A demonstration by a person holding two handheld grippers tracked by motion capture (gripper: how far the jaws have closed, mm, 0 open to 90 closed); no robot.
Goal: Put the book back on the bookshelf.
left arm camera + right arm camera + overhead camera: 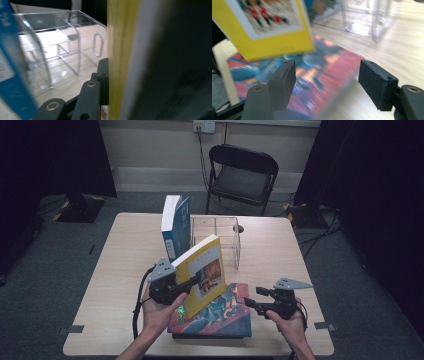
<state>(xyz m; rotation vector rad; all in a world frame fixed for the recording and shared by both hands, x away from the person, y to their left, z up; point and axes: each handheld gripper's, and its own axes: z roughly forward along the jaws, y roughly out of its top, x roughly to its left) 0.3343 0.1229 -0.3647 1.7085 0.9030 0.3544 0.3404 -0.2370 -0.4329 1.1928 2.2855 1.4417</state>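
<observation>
The left gripper (187, 282) clamps the yellow book (205, 270), holding it tilted above the colourful book (220, 317) that lies flat on the table (120, 270). The right gripper (252, 302) hovers beside that flat book, jaws spread and empty. Behind stand a blue book (176, 225) (upright) and a clear rack (225, 237).

Claw (110, 82) clamps the yellow book (120, 50), clear rack (62, 32) beyond
</observation>
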